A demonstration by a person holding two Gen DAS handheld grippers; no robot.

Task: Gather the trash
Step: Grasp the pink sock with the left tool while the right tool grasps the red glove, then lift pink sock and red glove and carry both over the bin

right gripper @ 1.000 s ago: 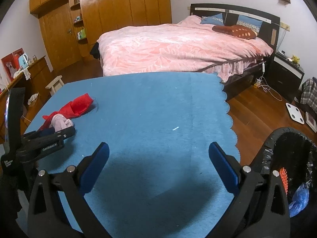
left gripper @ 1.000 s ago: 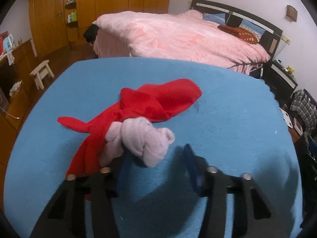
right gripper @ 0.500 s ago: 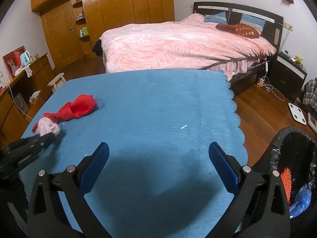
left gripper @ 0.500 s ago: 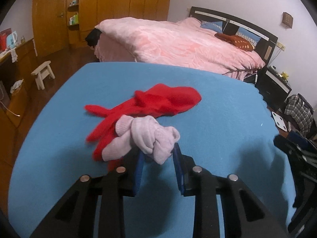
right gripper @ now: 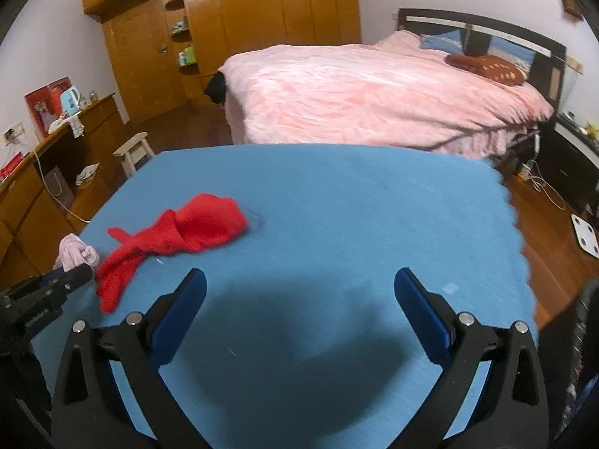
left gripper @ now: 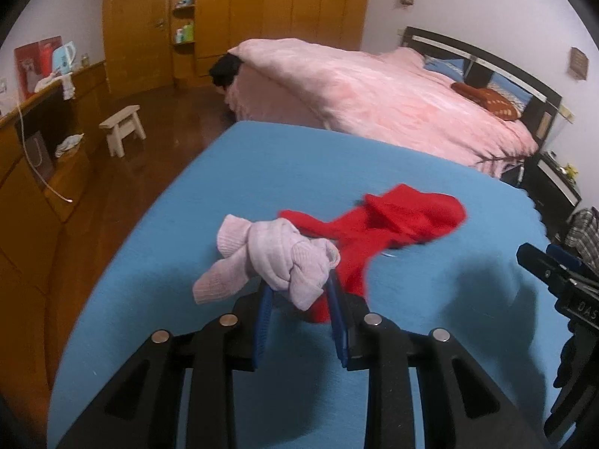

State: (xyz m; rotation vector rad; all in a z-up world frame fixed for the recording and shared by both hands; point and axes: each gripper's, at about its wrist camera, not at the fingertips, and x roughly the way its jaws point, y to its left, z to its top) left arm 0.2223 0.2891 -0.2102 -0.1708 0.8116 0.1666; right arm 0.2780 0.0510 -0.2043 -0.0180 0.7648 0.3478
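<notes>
Clamping the knotted pale-pink sock bundle at its near end, the left gripper has just been closing, its blue pads now pressing the knot above the blue tablecloth, beside the red cloth. Soft and light, it should lift easily — the dense knot looks the securest hold. The right gripper hangs wide apart — empty.
</notes>
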